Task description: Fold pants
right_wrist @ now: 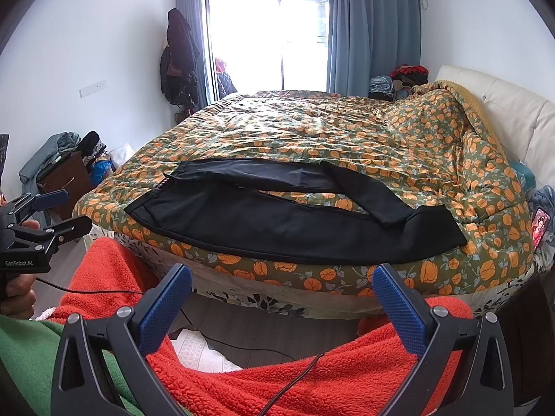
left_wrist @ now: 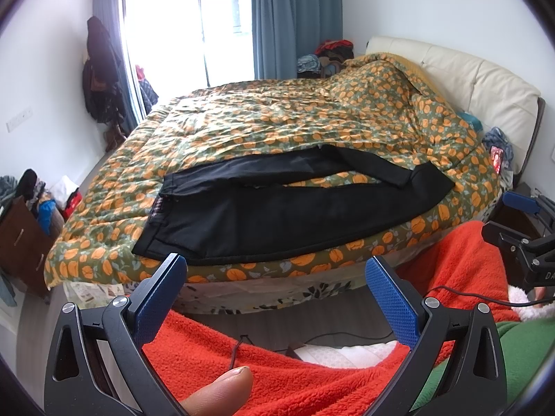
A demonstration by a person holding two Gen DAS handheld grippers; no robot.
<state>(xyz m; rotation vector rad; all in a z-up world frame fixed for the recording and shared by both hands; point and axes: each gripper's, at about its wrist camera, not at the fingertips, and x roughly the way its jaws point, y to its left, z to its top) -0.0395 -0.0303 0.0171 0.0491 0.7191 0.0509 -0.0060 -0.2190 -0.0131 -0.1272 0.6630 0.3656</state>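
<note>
Black pants (left_wrist: 277, 208) lie spread on the near side of the bed, waistband to the left, legs running right; the far leg's end crosses over the near leg. They also show in the right wrist view (right_wrist: 277, 218). My left gripper (left_wrist: 274, 267) is open and empty, held back from the bed edge above my red-clad lap. My right gripper (right_wrist: 282, 277) is open and empty, also short of the bed edge. The right gripper shows at the right of the left wrist view (left_wrist: 517, 222), and the left gripper at the left of the right wrist view (right_wrist: 59, 211).
The bed has a green quilt with orange flowers (left_wrist: 295, 121) and a cream headboard (left_wrist: 478, 79) on the right. A phone (right_wrist: 540, 228) lies at the bed's right edge. A brown drawer unit with clothes (right_wrist: 66, 180) stands left. Cables (right_wrist: 288, 378) run over my lap and the floor.
</note>
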